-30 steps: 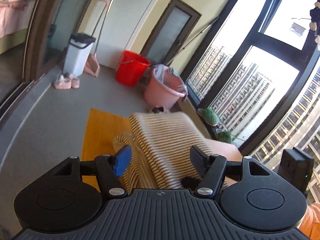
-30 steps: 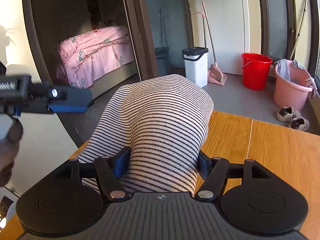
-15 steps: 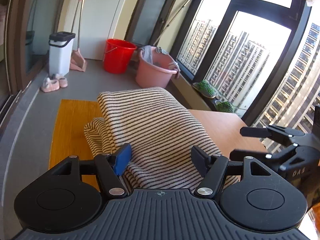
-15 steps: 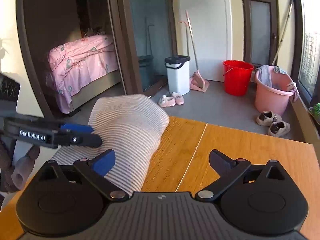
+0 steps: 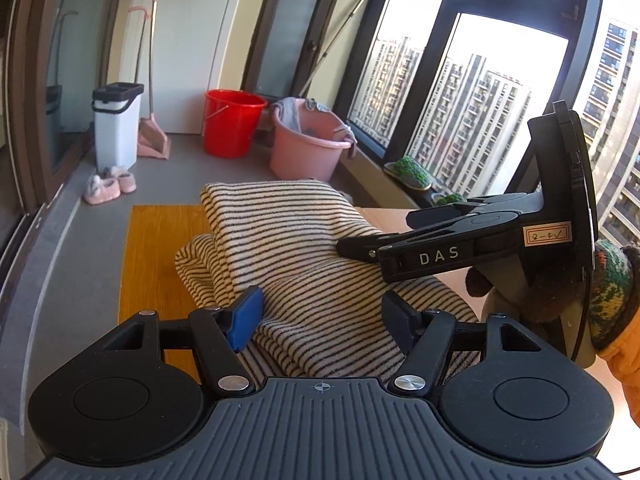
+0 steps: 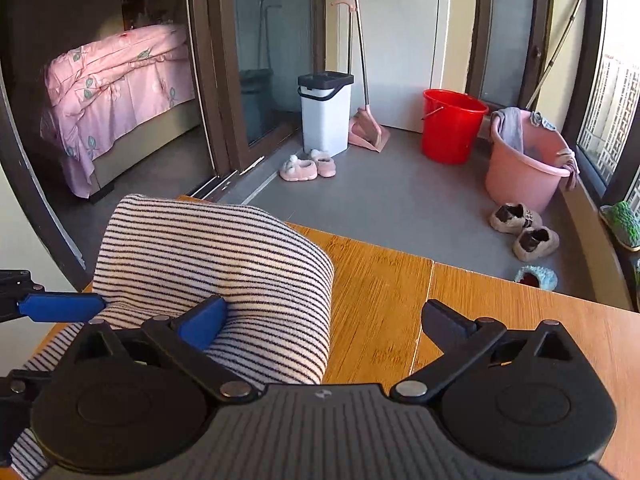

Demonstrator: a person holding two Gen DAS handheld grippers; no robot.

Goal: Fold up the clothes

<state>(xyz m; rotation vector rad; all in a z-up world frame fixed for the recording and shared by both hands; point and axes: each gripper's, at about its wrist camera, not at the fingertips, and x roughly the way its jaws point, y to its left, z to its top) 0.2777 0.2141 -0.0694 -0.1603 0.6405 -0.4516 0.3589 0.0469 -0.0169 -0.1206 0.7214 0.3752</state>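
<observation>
The striped garment [image 5: 288, 256] lies folded on the wooden table [image 6: 520, 320]. Our right gripper [image 6: 320, 320] gapes wide, empty. Our left gripper [image 5: 320, 316] straddles the cloth, perhaps not pinching. We should press the stack flat, edges aligned, before letting go.

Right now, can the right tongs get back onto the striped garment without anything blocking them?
Probably yes. The right tongs stand open, their blue pad against the striped garment. Only bare wooden table lies beside it; the left tongs sit at its far edge.
</observation>
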